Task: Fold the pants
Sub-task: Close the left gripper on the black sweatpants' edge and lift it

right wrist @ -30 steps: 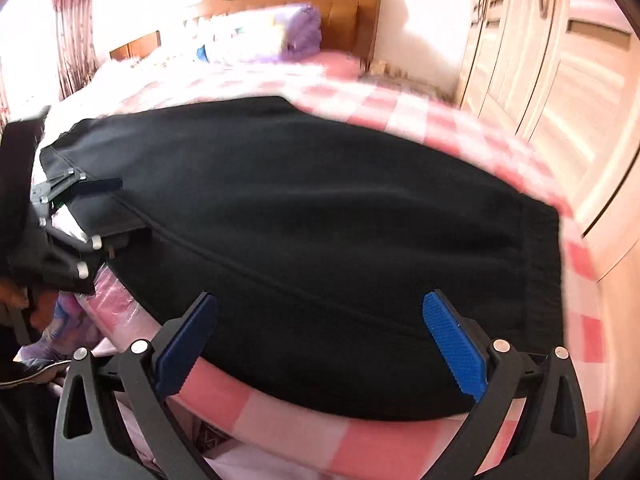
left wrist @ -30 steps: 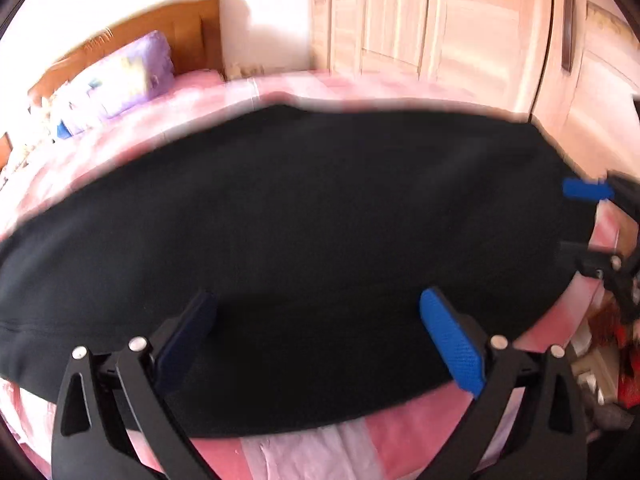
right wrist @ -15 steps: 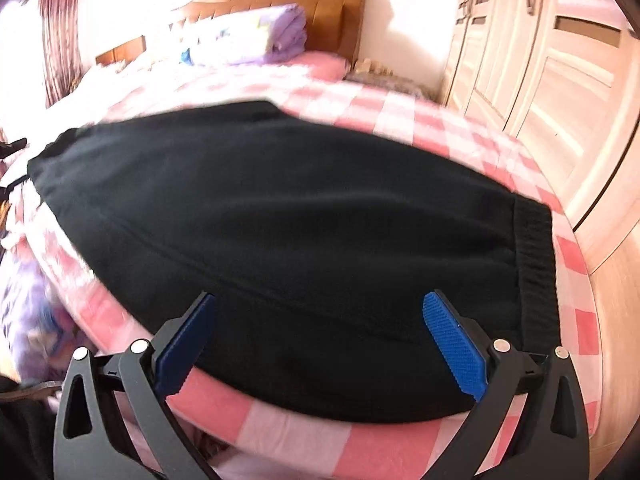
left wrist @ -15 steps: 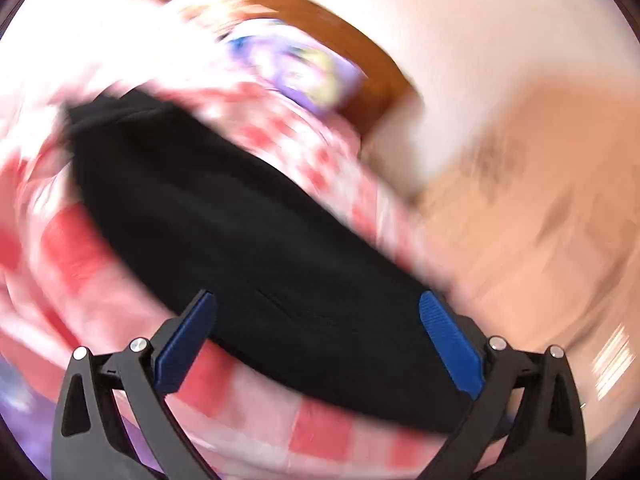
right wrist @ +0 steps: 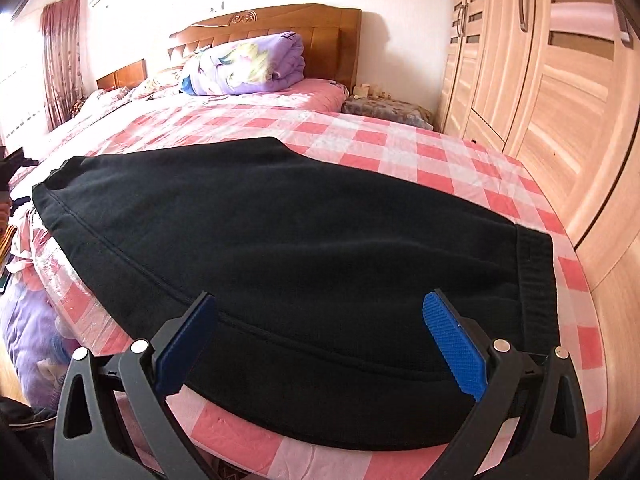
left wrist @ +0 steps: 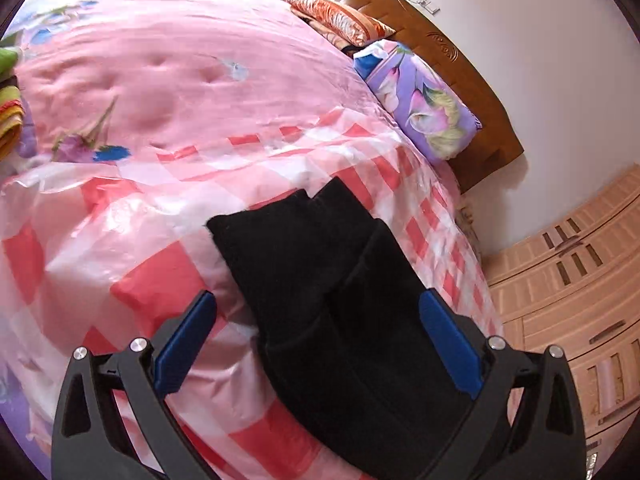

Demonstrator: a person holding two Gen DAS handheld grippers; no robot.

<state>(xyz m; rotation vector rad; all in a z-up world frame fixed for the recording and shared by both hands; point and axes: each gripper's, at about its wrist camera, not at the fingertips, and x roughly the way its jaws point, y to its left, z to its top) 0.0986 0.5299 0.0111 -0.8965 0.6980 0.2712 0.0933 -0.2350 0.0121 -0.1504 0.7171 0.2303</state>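
The pants [right wrist: 280, 232] lay flat on the bed [right wrist: 440, 160], spread across its near part on the pink checked sheet [right wrist: 400, 148]. In the right wrist view the waistband [right wrist: 536, 280] lay at the right end, and a seam ran along the near edge of the cloth.

The right gripper [right wrist: 320, 344] was above the near edge of the pants. Its fingers [right wrist: 452, 340] were spread wide and held nothing.

In the left wrist view the leg ends of the pants [left wrist: 304, 248] pointed toward the far side, one layer lying on another. The left gripper [left wrist: 316, 344] was above that stretch of cloth. Its fingers [left wrist: 448, 344] were also spread wide, with nothing between them.

A pink quilt [left wrist: 168, 72] covered the far left part of the bed. A folded purple blanket [right wrist: 248, 64] rested against the wooden headboard [right wrist: 304, 24]. A wooden wardrobe [right wrist: 540, 80] stood at the right of the bed.
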